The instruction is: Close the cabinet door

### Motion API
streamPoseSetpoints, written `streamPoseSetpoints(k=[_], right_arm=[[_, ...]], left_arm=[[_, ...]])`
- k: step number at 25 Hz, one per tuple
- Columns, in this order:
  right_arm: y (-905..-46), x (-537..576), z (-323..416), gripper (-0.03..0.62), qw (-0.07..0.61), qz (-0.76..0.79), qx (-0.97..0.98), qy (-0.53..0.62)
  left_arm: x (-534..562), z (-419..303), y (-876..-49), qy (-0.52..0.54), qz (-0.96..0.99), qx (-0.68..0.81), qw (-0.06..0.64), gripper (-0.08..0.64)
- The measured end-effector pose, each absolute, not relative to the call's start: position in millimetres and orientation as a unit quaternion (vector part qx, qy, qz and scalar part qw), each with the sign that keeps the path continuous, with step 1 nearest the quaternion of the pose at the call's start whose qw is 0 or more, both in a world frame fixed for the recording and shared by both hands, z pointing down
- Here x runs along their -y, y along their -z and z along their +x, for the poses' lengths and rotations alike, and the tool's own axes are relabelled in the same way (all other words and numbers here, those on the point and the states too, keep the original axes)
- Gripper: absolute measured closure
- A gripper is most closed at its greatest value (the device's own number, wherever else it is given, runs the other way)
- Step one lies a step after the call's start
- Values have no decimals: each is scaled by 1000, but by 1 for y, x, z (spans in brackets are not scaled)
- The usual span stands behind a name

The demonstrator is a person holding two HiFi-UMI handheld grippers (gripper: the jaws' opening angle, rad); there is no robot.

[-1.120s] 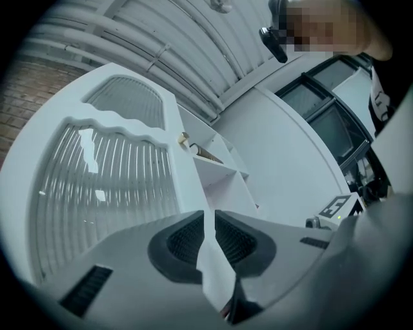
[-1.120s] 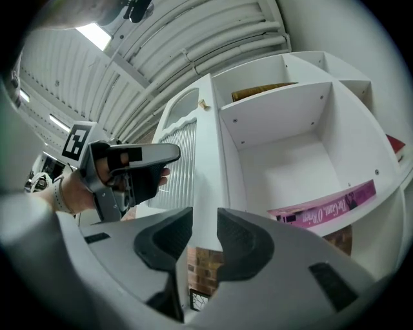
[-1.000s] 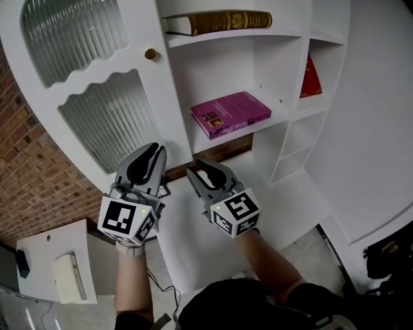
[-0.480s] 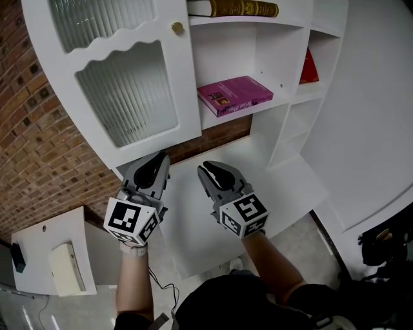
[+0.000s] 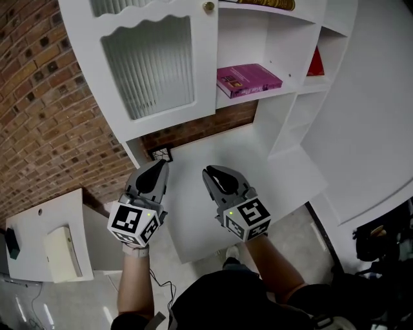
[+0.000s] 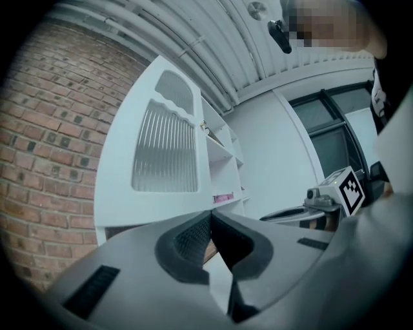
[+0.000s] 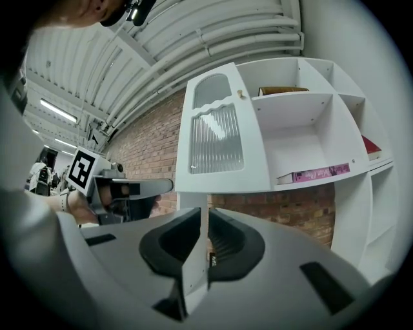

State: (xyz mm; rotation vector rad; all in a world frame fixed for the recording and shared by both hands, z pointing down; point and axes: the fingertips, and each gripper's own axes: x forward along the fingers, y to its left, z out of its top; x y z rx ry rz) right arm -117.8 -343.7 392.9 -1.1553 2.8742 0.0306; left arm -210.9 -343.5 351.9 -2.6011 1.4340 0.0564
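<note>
Both tongs hang low over the white counter [image 5: 213, 222], well below the cabinet door [image 5: 151, 64]. The door stands up ahead of the left gripper [image 5: 161, 165], its brass knob [image 5: 208, 6] on the edge nearer the right gripper [image 5: 210, 172]. The left jaws have just been closing and meet on nothing; the right ones sit a sliver apart, also empty. I can't tell if the door is fully home. If not, press a tip on the white frame by the knob, never the ribbed glass. A pink book [image 5: 248, 79] lies beyond the right tong, and nothing blocks the swing.
</note>
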Motion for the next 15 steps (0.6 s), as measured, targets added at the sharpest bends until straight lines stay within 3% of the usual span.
streamPoseSetpoints(k=[15], right_arm=[[-451,287,-128,546,-25,-369,-929,14]], left_arm=[[281,-232,-424,4,-873,-487,41,551]])
